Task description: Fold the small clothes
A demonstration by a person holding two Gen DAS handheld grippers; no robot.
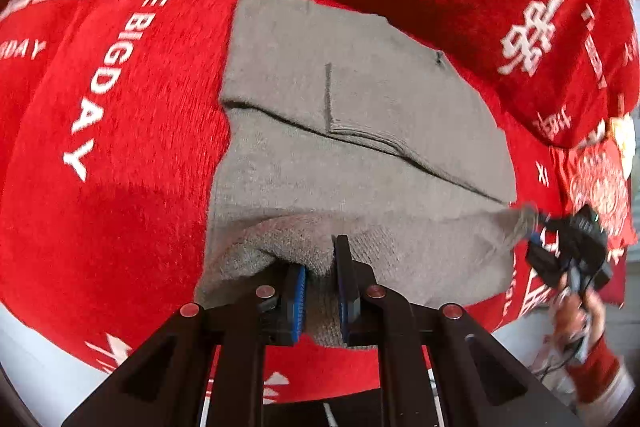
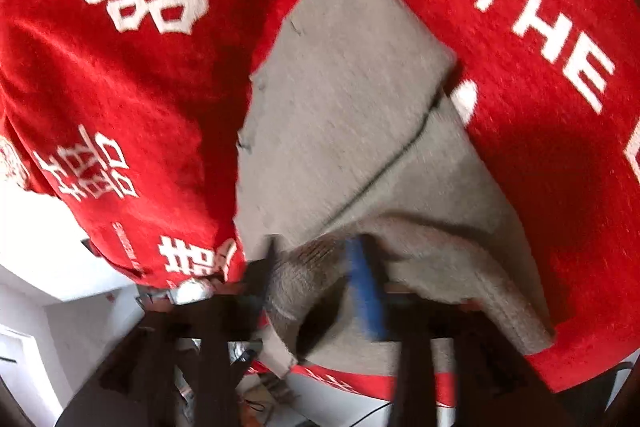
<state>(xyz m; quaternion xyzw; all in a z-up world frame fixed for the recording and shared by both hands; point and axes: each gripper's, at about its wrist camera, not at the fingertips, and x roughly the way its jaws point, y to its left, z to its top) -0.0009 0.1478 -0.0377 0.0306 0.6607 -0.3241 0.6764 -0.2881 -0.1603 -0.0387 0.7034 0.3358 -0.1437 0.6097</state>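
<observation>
Pinching the grey knit garment [image 1: 360,107] over the red blanket [image 1: 120,147], the left gripper [image 1: 320,267] holds its hem, while the blurred right gripper [image 2: 316,267] seems parted around cloth.

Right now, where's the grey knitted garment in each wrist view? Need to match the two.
Left wrist view: the grey knitted garment fills the centre, its near hem bunched at the bottom between the pads of the left hand-held gripper.
Right wrist view: the garment runs diagonally from upper centre to lower right.
Shared landmark: white "THE BIG DAY" lettering on the red plush blanket, left of the garment in the left view, right of it in the right view.
</observation>
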